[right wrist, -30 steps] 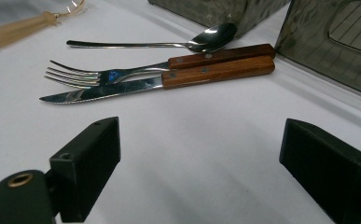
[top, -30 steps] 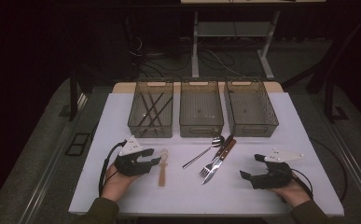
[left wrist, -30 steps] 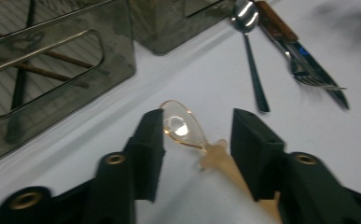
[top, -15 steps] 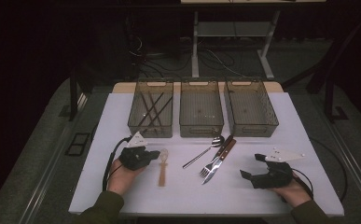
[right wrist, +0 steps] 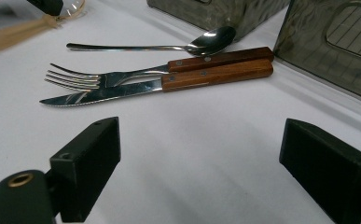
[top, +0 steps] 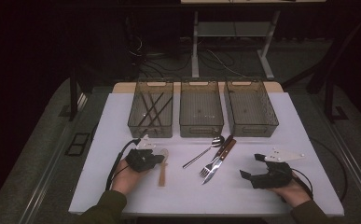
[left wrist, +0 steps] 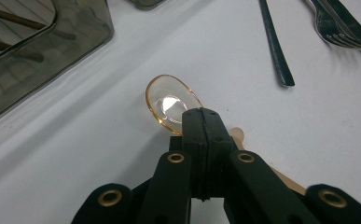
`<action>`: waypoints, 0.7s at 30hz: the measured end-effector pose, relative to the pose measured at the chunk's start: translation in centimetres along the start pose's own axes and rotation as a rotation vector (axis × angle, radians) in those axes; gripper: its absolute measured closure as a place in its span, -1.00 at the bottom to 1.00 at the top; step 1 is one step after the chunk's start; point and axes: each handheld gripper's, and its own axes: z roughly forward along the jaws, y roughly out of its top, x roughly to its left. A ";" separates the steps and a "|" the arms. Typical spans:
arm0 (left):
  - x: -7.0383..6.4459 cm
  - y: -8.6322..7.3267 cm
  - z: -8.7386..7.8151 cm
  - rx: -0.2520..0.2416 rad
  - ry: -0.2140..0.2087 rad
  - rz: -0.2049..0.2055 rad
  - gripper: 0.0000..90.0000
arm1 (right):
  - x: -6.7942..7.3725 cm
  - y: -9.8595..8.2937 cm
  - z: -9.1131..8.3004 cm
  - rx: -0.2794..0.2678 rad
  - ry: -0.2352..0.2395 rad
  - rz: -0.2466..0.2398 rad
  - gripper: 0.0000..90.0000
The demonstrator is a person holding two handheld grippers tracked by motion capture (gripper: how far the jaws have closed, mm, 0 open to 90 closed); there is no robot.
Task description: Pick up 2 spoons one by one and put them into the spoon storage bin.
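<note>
Left gripper (top: 156,157) pressed together over neck of amber plastic spoon (left wrist: 171,103), lying flat on white bench (top: 178,196) near left bin (top: 151,113). Right gripper (top: 253,168) spread wide, resting near right, well apart from fork (right wrist: 117,76), knife (right wrist: 169,84).

The high view looks forward and down over the whole table (top: 122,116). The left gripper view sits close above the plastic spoon (left wrist: 171,103), facing the fork (left wrist: 334,32). The right gripper view looks low across the table at the fork (right wrist: 89,77), sharing it and the spoon (right wrist: 10,32).
</note>
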 end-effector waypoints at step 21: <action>-1.4 1.5 2.0 0.005 -0.060 0.060 0.99 | 0.0 0.0 0.0 0.001 -0.003 -0.002 -0.73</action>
